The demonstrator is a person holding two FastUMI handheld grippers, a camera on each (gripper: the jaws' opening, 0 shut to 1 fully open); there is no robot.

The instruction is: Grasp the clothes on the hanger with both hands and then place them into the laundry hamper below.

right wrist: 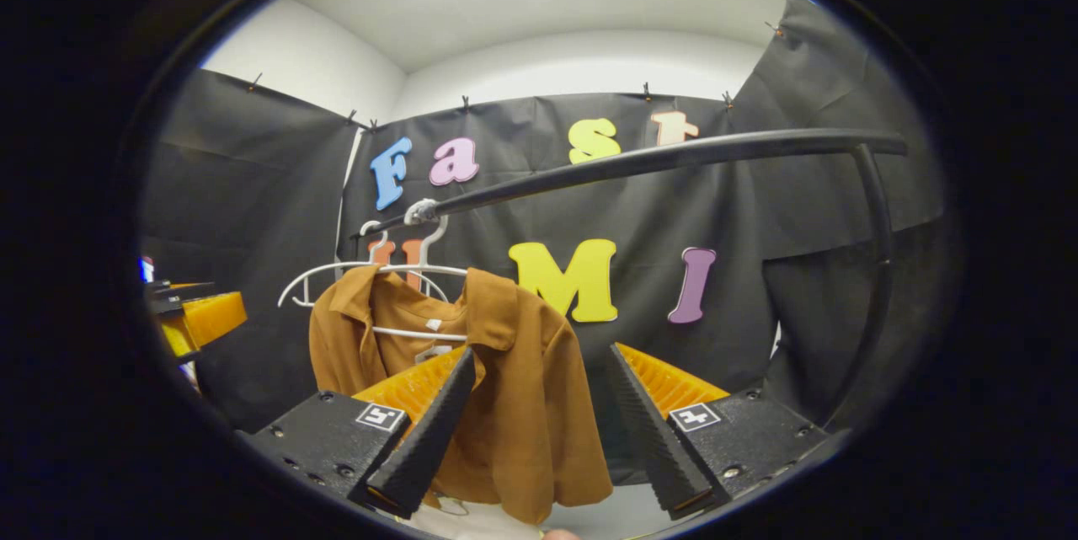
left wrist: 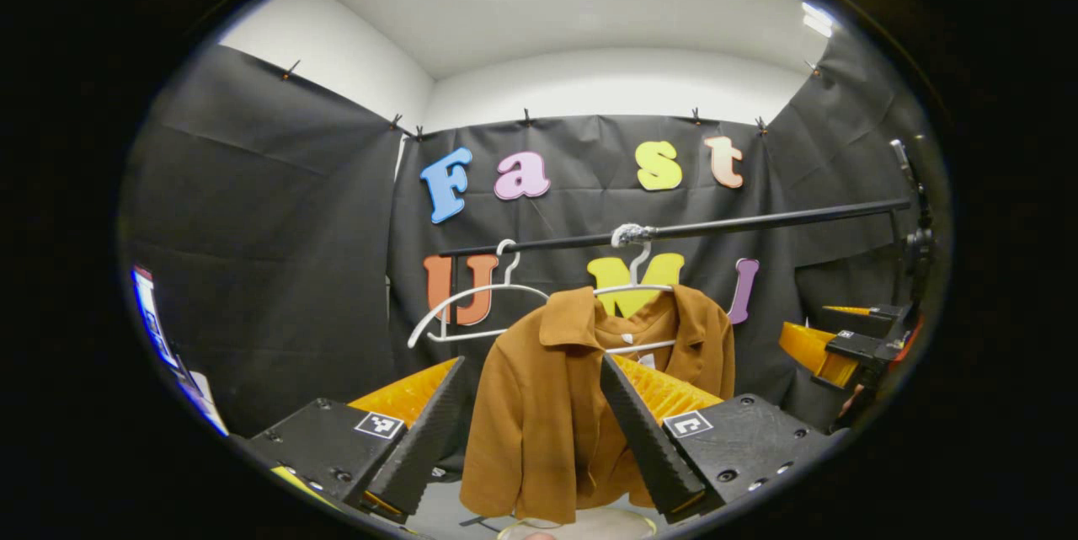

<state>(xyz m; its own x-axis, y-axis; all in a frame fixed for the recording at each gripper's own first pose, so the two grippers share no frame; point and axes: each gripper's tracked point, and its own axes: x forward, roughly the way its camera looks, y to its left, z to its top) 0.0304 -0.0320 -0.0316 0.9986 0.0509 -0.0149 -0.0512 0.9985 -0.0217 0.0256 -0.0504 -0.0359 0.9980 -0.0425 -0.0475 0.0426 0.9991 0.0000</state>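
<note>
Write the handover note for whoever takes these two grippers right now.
Left gripper: open, holding nothing, aimed at the brown shirt, short of it.
Right gripper: open, holding nothing, facing the same shirt from its other side.
The shirt hangs on a white hanger on the black rail; a second white hanger, bare, hangs beside it. A pale round rim shows under the shirt, likely the hamper.
Done: both grippers lined up.
Left: close both on the shirt, lift it off the hanger, lower it into the hamper.
</note>
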